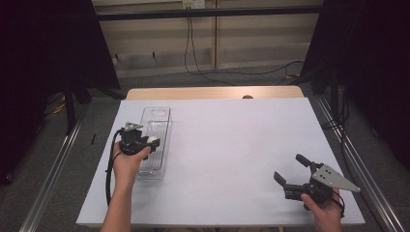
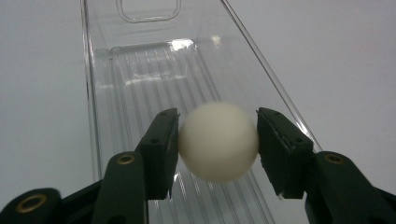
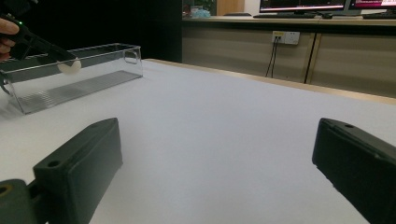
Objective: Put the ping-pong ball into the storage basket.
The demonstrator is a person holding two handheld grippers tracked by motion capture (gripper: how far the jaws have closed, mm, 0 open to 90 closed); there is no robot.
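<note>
Jaws of the right gripper [image 1: 289, 180] stand wide apart with nothing between them, low over the white table [image 1: 232, 145] at the person's near right, well away from the work. On the near left, the left gripper [image 2: 217, 140] is closed about a white ball [image 2: 218, 141], a pad against each side, and holds it above the ribbed floor of a long clear bin [image 2: 140, 79]. From the right gripper view the ball [image 3: 69, 66] sits about level with the bin's rim [image 3: 107, 46], toward its nearer end. The step in hand looks like setting the ball down inside. To do that well, I would lower it between the two long walls until it nearly meets the floor, keep it off the thin rim, then part the jaws slowly so the ball does not roll or bounce along the ribs. Farther along, the bin [image 1: 155, 140] runs away from the person to its handle cut-out, and apart from the ball over it I can see nothing lying inside
</note>
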